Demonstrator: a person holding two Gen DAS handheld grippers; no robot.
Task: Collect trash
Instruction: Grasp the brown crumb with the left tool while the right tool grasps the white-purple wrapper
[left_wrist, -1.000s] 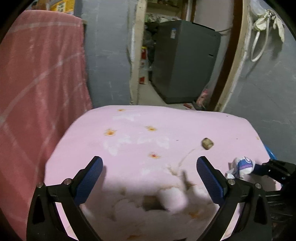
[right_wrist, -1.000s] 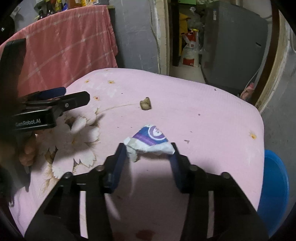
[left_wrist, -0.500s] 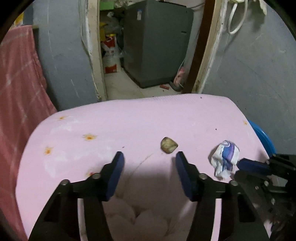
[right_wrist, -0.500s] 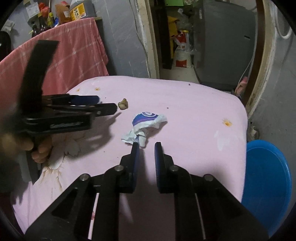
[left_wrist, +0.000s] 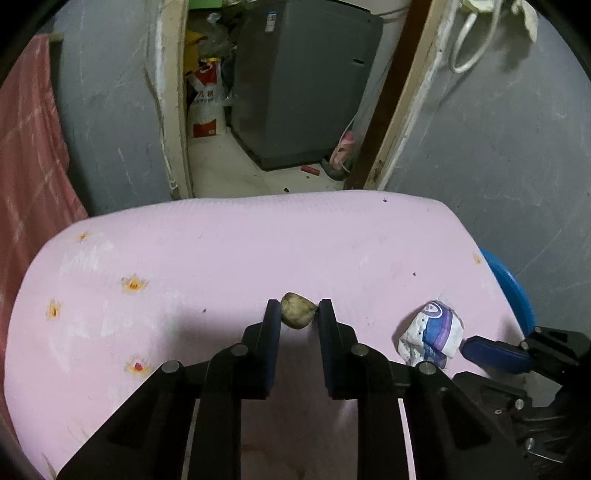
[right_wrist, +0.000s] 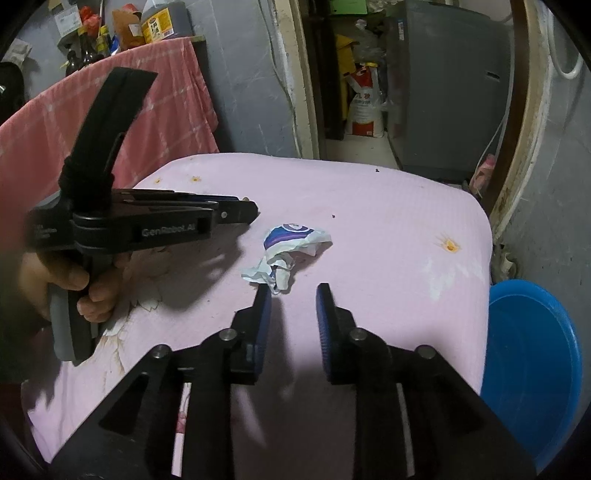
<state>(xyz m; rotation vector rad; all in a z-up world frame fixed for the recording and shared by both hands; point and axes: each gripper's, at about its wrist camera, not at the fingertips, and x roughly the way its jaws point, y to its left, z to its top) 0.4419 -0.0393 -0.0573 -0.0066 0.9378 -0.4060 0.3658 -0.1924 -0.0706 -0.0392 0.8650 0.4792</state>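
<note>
A small brownish crumpled lump (left_wrist: 296, 310) lies on the pink cloth-covered table (left_wrist: 221, 240). My left gripper (left_wrist: 295, 312) is shut on this lump, its fingertips touching both sides. A crumpled white and purple wrapper (left_wrist: 430, 334) lies to its right; it also shows in the right wrist view (right_wrist: 290, 251). My right gripper (right_wrist: 292, 295) is open, its left fingertip just below the wrapper, holding nothing. The left gripper (right_wrist: 236, 212) shows from the side in the right wrist view; the lump is hidden there.
A blue plastic basin (right_wrist: 528, 365) stands on the floor beside the table's right edge. A pink checked cloth (right_wrist: 74, 122) hangs at the left. A doorway behind the table shows a grey machine (left_wrist: 303, 85) and a sack (left_wrist: 205, 110).
My left gripper moved right and forward and closed from wide open onto the lump. My right gripper let go of the wrapper, drew back, shut, then opened partly.
</note>
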